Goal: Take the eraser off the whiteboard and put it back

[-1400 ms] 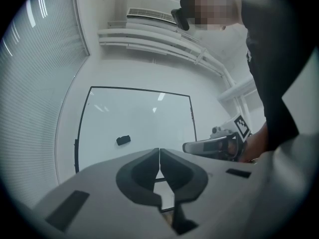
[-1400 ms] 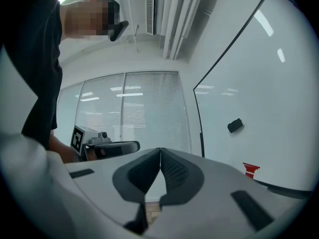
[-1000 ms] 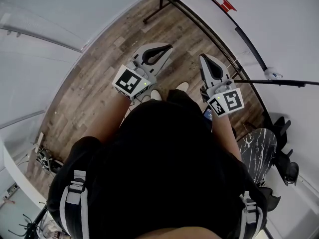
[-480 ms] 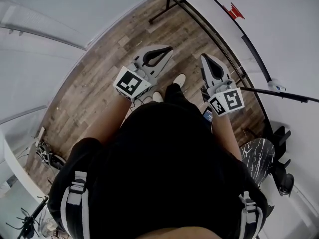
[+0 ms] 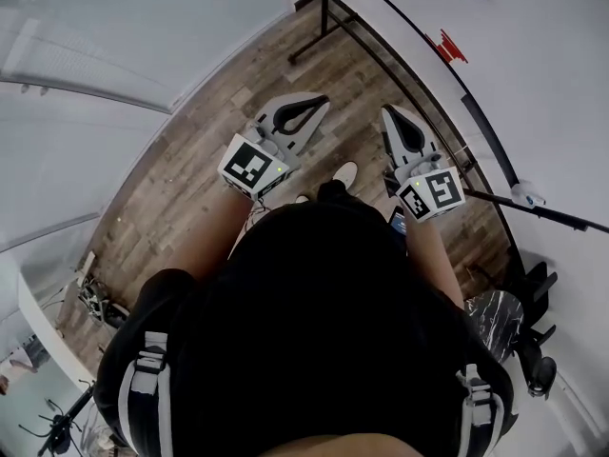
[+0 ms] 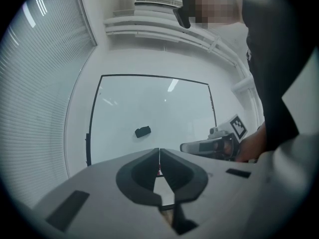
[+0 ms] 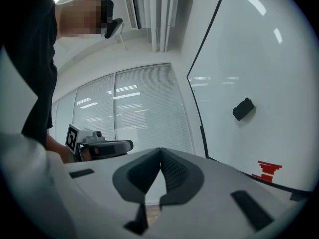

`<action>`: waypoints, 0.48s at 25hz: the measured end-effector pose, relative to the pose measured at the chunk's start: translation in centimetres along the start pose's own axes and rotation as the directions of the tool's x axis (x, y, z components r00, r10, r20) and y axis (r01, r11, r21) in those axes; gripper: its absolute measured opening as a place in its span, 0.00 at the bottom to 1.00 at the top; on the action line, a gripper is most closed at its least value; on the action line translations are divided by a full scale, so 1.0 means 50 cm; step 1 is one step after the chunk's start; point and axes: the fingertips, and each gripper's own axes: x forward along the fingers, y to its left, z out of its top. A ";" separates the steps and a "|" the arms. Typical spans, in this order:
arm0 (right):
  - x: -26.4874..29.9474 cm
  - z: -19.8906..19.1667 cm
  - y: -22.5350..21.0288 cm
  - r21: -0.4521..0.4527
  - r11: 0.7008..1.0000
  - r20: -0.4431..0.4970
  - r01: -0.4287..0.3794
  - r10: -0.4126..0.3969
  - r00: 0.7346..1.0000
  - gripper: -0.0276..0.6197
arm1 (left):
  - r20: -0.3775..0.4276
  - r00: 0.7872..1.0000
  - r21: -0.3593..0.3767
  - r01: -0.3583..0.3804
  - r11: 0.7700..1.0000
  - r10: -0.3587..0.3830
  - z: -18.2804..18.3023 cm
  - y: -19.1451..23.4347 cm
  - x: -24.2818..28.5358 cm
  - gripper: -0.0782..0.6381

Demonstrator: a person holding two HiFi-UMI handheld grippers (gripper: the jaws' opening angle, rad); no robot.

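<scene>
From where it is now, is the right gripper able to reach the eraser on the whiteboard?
Probably not yet. Nothing blocks the way, but the eraser sits far off on the whiteboard, and the right gripper has its jaws closed.

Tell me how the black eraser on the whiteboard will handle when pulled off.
The eraser clings unsupported to the upright whiteboard, so it's probably magnetic and light. Its small blocky shape suggests it is stiff and won't roll.

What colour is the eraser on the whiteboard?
The eraser is black; the right gripper view shows it best.
</scene>
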 end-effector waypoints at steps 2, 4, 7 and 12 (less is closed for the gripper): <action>0.019 0.009 -0.029 -0.009 1.000 0.002 -0.010 0.010 1.000 0.05 | -0.003 1.000 0.003 -0.002 1.000 0.002 0.005 0.019 0.030 0.12; 0.038 0.014 -0.061 -0.016 1.000 0.000 -0.013 0.013 1.000 0.05 | -0.009 1.000 0.004 -0.002 1.000 0.002 0.005 0.035 0.060 0.12; 0.056 0.021 -0.105 -0.009 1.000 0.003 -0.015 0.015 1.000 0.05 | -0.022 1.000 0.000 -0.008 1.000 0.008 0.002 0.054 0.098 0.12; 0.072 0.039 -0.170 -0.016 1.000 0.003 -0.020 0.020 1.000 0.05 | -0.020 1.000 0.003 -0.019 1.000 0.019 0.018 0.083 0.166 0.12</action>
